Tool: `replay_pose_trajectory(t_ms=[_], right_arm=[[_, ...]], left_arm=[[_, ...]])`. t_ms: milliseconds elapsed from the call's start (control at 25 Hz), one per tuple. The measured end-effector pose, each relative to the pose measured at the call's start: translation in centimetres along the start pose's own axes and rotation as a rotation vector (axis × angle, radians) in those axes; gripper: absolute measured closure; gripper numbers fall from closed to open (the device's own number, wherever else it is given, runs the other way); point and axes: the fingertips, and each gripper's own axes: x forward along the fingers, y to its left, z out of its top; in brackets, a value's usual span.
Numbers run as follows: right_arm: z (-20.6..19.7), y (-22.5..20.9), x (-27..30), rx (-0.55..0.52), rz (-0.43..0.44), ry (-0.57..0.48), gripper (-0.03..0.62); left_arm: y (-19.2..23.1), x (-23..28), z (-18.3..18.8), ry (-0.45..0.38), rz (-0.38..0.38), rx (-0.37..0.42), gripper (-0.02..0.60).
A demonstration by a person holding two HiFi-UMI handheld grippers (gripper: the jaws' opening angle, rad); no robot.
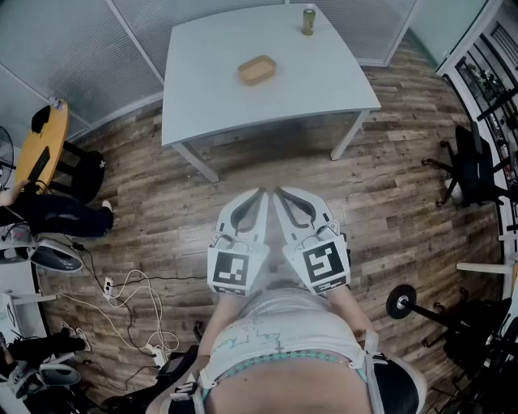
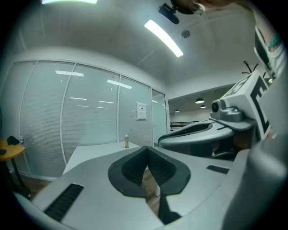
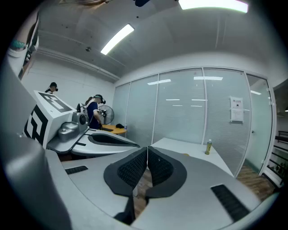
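i hold left gripper (image 1: 257,196) and right gripper (image 1: 283,196) side by side, jaws closed, empty, well short of table (image 1: 210,97) with tray (image 1: 256,69), bottle (image 1: 308,20).

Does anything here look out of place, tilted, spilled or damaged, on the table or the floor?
Nothing serious stands out. On the white rectangular table, the small yellowish bottle stands upright and the shallow tan tray lies flat, with no spill. Only the loose white cables lie tangled on the wooden floor at the left.
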Motion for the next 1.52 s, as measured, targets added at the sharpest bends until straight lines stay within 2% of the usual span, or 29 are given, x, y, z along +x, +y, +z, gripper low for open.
replay_pose_trajectory(t_ms=[280,680,880,1160,1520], right_arm=[[-0.3,-0.9,-0.7,0.062,0.006,-0.03,0.592],[-2.3,-4.2,-2.0,0.043,-0.005,-0.028,0.592],[-3.2,-5.8,-0.8,0.044,-0.001,-0.015,0.592],[-2.6,-8.5,3.9,0.056,-0.03,-0.037,0.592],[-0.2,-11.9,13.5,0.063,-0.056,-0.053,0.592]], left_arm=[[-0.8,0.3,0.1,-0.009,0.006,-0.005,0.583],[-2.7,1.8,-0.6,-0.005,0.025,-0.044,0.584],[-2.8,3.2,-1.2,0.011,0.035,-0.053,0.583],[1.4,7.6,-1.2,0.0,0.004,-0.066,0.583],[8.7,14.7,0.6,-0.024,-0.097,-0.042,0.583]])
